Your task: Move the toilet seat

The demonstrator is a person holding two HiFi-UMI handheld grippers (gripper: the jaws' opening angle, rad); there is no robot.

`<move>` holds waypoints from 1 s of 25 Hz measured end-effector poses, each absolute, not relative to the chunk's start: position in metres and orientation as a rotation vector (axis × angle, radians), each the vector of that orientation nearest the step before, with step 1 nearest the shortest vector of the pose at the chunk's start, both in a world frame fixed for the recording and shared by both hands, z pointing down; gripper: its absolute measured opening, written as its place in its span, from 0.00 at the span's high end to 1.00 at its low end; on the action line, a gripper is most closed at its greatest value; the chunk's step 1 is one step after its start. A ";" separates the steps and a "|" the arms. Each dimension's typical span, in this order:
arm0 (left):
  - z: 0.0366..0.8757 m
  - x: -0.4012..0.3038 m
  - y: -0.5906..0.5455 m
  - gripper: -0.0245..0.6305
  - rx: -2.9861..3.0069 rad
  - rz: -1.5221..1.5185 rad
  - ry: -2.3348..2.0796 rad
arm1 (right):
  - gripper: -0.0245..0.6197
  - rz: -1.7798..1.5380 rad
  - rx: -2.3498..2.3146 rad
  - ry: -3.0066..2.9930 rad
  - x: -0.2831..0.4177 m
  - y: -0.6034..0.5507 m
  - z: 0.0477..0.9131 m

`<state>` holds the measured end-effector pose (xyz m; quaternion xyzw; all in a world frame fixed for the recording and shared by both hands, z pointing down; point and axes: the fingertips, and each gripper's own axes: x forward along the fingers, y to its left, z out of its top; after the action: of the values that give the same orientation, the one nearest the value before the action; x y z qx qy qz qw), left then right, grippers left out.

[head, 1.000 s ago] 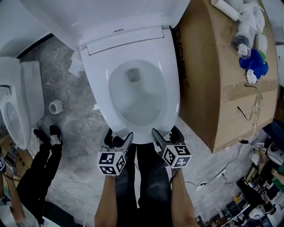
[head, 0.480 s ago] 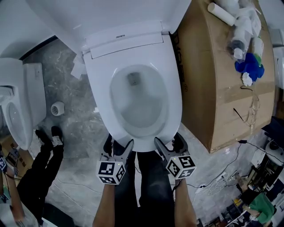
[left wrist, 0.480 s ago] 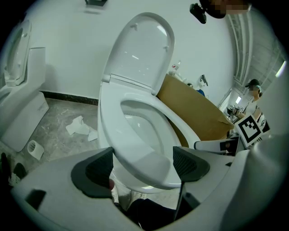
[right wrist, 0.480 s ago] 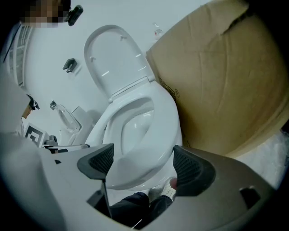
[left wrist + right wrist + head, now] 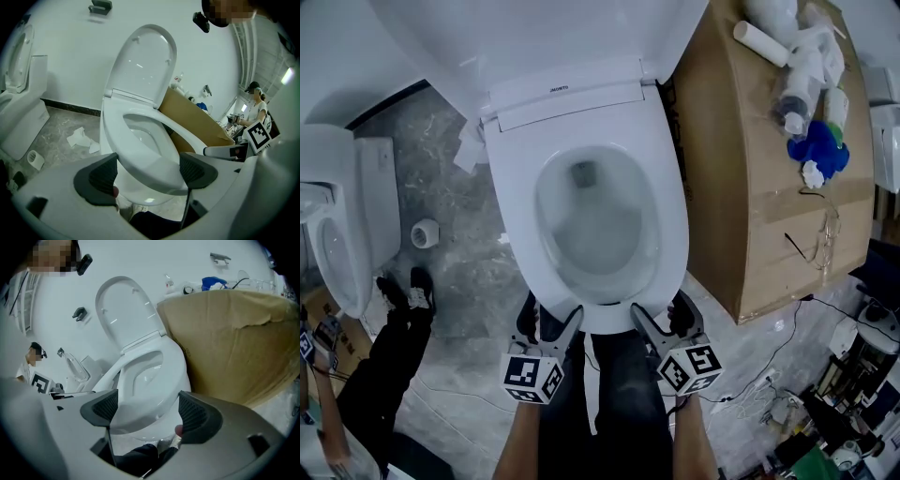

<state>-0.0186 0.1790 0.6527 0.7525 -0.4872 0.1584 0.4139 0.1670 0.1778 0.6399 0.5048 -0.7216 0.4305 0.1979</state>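
**Toilet seat (image 5: 668,216) down on the bowl, both tools open at its front edge**

At 9 o'clock in the head view stands a second toilet (image 5: 337,234), with paper scraps (image 5: 467,145) on the grey floor (image 5: 459,244) beside it. The left tool (image 5: 553,319) sits at 6 o'clock, its jaws apart; in the left gripper view (image 5: 147,171) the seat's front rim shows between them, unclamped. The seat lies flat at centre, its lid (image 5: 534,37) raised at 12 o'clock. The right tool (image 5: 661,317) is just beside the left, jaws likewise apart around the same rim (image 5: 147,411). A cardboard box (image 5: 741,187) fills 3 o'clock, with bottles and a blue item (image 5: 820,150) on top.
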 end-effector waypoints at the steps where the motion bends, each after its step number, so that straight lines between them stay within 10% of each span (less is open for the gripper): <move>1: 0.649 -0.019 0.178 0.35 1.893 0.387 -1.227 | 0.34 1.203 1.417 -2.025 0.167 0.177 0.636; 25: 0.564 -0.038 0.145 0.35 1.858 0.130 -1.341 | 0.34 1.208 1.523 -2.183 0.157 0.141 0.544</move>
<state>-0.0382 0.1446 0.5637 0.7380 -0.5329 0.0516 0.4108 0.1569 0.1406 0.5436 0.5180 -0.7423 0.4109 0.1091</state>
